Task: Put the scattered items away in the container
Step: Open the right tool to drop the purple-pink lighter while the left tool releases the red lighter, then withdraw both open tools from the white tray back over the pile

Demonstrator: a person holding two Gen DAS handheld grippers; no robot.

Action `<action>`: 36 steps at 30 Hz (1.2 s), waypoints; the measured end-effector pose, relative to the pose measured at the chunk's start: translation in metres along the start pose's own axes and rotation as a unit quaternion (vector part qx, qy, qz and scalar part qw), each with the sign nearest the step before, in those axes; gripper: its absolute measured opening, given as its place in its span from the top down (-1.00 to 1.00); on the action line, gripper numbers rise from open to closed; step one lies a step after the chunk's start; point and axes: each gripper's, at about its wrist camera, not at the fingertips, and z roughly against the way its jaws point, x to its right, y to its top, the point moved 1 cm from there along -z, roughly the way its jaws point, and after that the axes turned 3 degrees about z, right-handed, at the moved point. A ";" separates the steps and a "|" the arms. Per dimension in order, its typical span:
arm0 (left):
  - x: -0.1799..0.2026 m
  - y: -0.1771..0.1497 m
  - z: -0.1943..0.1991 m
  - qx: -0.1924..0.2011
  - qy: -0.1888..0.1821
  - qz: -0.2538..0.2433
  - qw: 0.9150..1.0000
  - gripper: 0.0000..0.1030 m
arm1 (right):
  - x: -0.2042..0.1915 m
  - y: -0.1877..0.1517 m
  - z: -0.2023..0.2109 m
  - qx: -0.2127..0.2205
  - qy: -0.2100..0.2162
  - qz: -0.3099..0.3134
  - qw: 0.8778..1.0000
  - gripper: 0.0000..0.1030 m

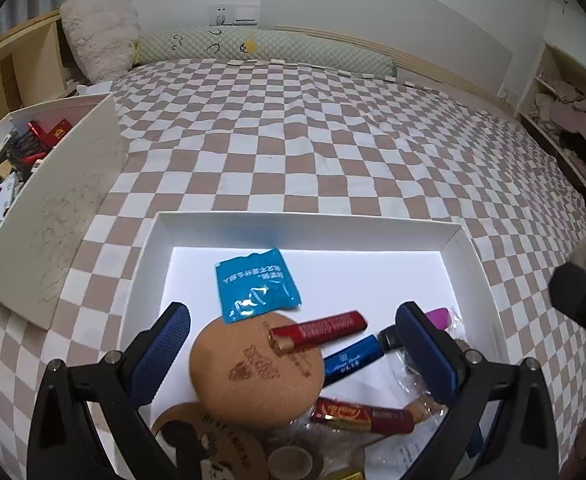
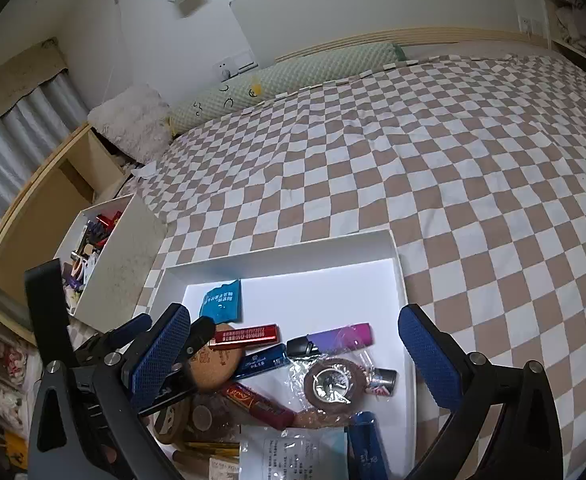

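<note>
A shallow white box (image 1: 305, 226) lies on the checkered bed and holds several small items: a blue sachet (image 1: 256, 285), a round cork coaster (image 1: 258, 368), a red lighter (image 1: 319, 330), a blue lighter (image 1: 353, 359) and a red bar (image 1: 363, 416). My left gripper (image 1: 293, 344) is open above the box, its fingers either side of the cork coaster without touching it. My right gripper (image 2: 297, 348) is open above the same box (image 2: 399, 264); the coaster (image 2: 215, 362), red lighter (image 2: 247, 335), purple lighter (image 2: 331, 338) and a wrapped round item (image 2: 333, 384) lie below it.
A taller white bin (image 1: 65, 200) full of assorted items stands on the bed at the left, also in the right wrist view (image 2: 121, 264). The checkered bed (image 1: 333, 132) stretches beyond the box. A pillow (image 1: 97, 36) and bolster (image 1: 261, 50) lie by the headboard. Shelves flank the bed.
</note>
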 end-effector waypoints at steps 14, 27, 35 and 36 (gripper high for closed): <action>-0.010 -0.010 0.059 0.029 0.011 -0.014 0.999 -1.00 | -0.017 -0.022 0.016 -0.007 -0.051 0.042 0.998 -1.00; -0.012 -0.048 0.116 0.047 0.009 -0.022 0.999 -1.00 | -0.040 -0.059 0.055 0.000 -0.068 0.081 0.994 -1.00; -0.020 -0.074 0.140 0.042 0.005 -0.016 0.999 -1.00 | -0.045 -0.085 0.082 -0.001 -0.078 0.100 0.992 -1.00; -0.021 -0.076 0.144 0.043 0.004 -0.015 0.999 -1.00 | -0.045 -0.088 0.087 0.000 -0.078 0.102 0.992 -1.00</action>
